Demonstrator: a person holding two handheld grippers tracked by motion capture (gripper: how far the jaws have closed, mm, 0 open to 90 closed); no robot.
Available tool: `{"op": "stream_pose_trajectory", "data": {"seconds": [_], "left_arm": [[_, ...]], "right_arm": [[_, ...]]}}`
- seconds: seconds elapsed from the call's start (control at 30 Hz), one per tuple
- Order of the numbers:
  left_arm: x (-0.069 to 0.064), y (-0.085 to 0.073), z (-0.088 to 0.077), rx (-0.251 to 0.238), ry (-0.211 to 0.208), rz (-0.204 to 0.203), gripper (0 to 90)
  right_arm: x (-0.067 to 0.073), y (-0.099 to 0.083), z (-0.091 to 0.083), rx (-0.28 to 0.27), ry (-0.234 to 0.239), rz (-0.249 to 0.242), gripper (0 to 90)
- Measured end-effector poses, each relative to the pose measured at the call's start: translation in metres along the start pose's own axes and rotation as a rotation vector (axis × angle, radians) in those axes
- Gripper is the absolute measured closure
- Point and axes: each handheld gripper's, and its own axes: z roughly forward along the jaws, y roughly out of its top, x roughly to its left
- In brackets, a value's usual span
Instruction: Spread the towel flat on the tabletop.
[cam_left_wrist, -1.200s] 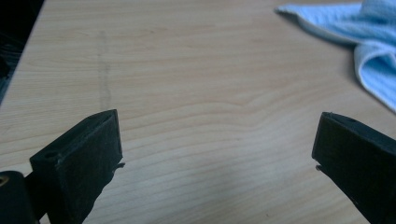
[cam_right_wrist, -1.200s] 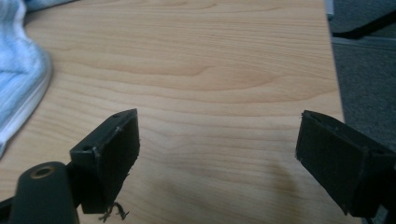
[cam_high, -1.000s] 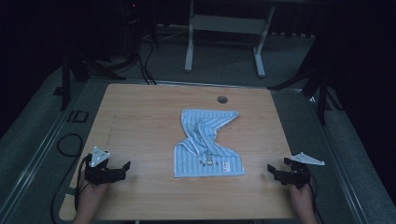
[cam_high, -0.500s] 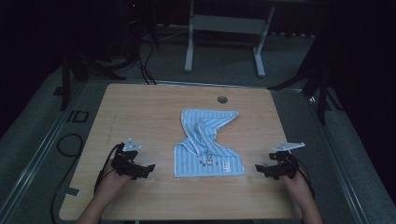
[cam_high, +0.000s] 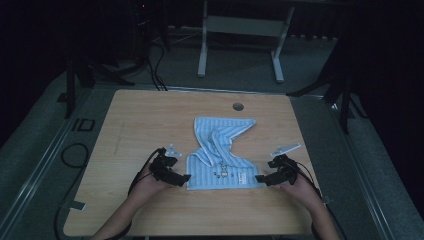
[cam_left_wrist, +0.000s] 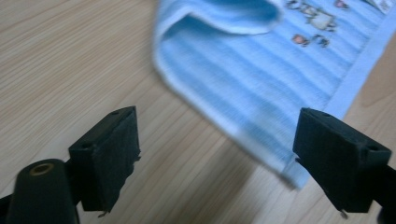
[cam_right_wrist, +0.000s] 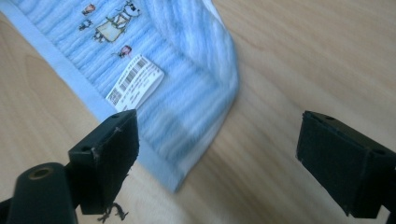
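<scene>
A light blue striped towel (cam_high: 222, 150) lies crumpled in the middle of the wooden table (cam_high: 145, 125), its far part folded over. My left gripper (cam_high: 184, 178) sits at the towel's near left corner. In the left gripper view the towel (cam_left_wrist: 261, 84) reaches in between the wide-apart jaws of the left gripper (cam_left_wrist: 224, 154), which have just been closing a little without pressing on it. My right gripper (cam_high: 261, 179) is open at the near right corner. In the right gripper view the towel's corner (cam_right_wrist: 177, 70), with a white barcode label (cam_right_wrist: 135, 83), lies by the left jaw of the right gripper (cam_right_wrist: 224, 158).
A round hole (cam_high: 238, 106) sits near the table's far edge. A white table frame (cam_high: 240, 25) stands on the floor behind. Black cables (cam_high: 75, 150) trail along the floor at the left. Bare wood lies on both sides of the towel.
Both hands have moved inward from the table's sides to the towel's near corners. The towel has not moved.
</scene>
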Motion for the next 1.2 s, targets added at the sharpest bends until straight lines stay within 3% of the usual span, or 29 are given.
{"op": "stream_pose_trajectory", "data": {"seconds": [0.1, 0.2, 0.23, 0.33, 0.4, 0.6, 0.83, 1.07, 1.2], "left_arm": [[-0.007, 0.01, 0.007, 0.023, -0.009, 0.044, 19.1], [-0.012, 0.016, 0.012, 0.034, -0.026, 0.061, 21.3], [-0.016, 0.023, 0.016, 0.027, -0.039, 0.084, 25.1], [-0.02, 0.03, 0.022, 0.023, -0.057, 0.092, 28.2], [-0.024, 0.042, 0.033, 0.038, -0.063, 0.115, 32.4], [-0.031, 0.06, 0.051, 0.049, -0.063, 0.131, 37.8], [-0.031, 0.068, 0.062, 0.058, -0.059, 0.128, 44.0], [-0.029, 0.076, 0.073, 0.052, -0.045, 0.095, 51.5], [-0.027, 0.078, 0.072, 0.039, -0.034, 0.086, 67.7]], "right_arm": [[0.001, 0.008, 0.003, 0.003, -0.041, -0.052, 31.2], [0.001, 0.017, 0.006, 0.007, -0.043, -0.083, 45.4], [0.002, 0.02, 0.007, 0.008, -0.051, -0.096, 45.7], [0.003, 0.031, 0.012, -0.006, -0.055, -0.112, 52.8], [0.002, 0.04, 0.016, -0.012, -0.063, -0.114, 54.3], [0.002, 0.07, 0.031, -0.025, -0.055, -0.134, 56.9], [0.006, 0.093, 0.05, -0.025, -0.038, -0.144, 58.8], [0.008, 0.11, 0.074, -0.009, -0.019, -0.136, 59.5], [0.007, 0.113, 0.082, -0.003, -0.021, -0.133, 69.4]]}}
